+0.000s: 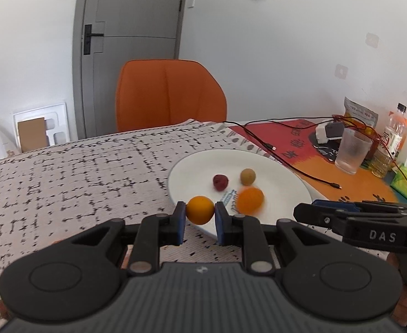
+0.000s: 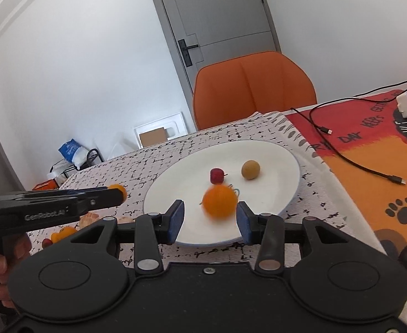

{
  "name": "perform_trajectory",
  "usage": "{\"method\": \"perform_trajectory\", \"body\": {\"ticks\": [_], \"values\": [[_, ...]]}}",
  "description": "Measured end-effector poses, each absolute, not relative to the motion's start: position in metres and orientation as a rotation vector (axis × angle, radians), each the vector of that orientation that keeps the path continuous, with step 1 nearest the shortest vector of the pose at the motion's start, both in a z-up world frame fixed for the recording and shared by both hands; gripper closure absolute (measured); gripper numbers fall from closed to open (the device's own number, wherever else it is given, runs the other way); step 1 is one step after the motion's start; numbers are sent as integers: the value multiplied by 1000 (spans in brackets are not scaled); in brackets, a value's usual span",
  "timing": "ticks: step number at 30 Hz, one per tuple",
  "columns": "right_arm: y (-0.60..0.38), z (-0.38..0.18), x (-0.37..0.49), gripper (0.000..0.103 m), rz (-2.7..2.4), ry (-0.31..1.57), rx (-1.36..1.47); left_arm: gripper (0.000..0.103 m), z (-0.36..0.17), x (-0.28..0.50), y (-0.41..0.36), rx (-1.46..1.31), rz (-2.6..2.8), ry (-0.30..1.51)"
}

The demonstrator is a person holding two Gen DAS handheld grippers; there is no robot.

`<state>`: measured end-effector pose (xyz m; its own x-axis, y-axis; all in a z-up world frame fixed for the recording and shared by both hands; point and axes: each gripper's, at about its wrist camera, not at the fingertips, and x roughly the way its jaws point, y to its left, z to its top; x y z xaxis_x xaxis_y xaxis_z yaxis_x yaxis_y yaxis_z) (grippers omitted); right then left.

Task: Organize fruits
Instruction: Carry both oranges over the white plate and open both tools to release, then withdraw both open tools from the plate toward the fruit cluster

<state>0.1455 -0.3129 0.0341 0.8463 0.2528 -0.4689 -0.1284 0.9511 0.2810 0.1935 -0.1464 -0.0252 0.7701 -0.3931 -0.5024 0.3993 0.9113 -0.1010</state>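
White and glossy, the round plate (image 2: 272,149) fills the middle of the right wrist frame. On it lie a blurred orange (image 2: 219,201) at lower centre, a tan-green fruit (image 2: 250,169) and a small dark red fruit (image 2: 216,175). Flanking that orange without touching, the right gripper (image 2: 209,217) stands released. Low in the left wrist frame, the left gripper (image 1: 200,216) is clenched on a small yellow-orange fruit (image 1: 200,210).
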Motion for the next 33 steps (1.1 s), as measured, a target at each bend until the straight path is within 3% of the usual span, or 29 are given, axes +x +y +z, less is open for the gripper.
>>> {"method": "perform_trajectory", "body": {"ticks": [12,14,18,24,31,33], "values": [[-333,36,132,60,182,513,275,78,-21,198,-173,46,-425,552],[-333,36,132,60,188,512,276,74,-21,199,-171,41,-417,563],[-331,35,132,59,197,515,278,52,-19,197,-158,19,-378,571],[-326,35,133,50,203,516,281,26,-18,188,-134,-7,-296,563],[-317,38,128,22,206,503,268,16,-16,180,-109,-50,-224,565],[-315,40,127,18,207,496,265,14,-15,177,-105,-48,-217,563]]}}
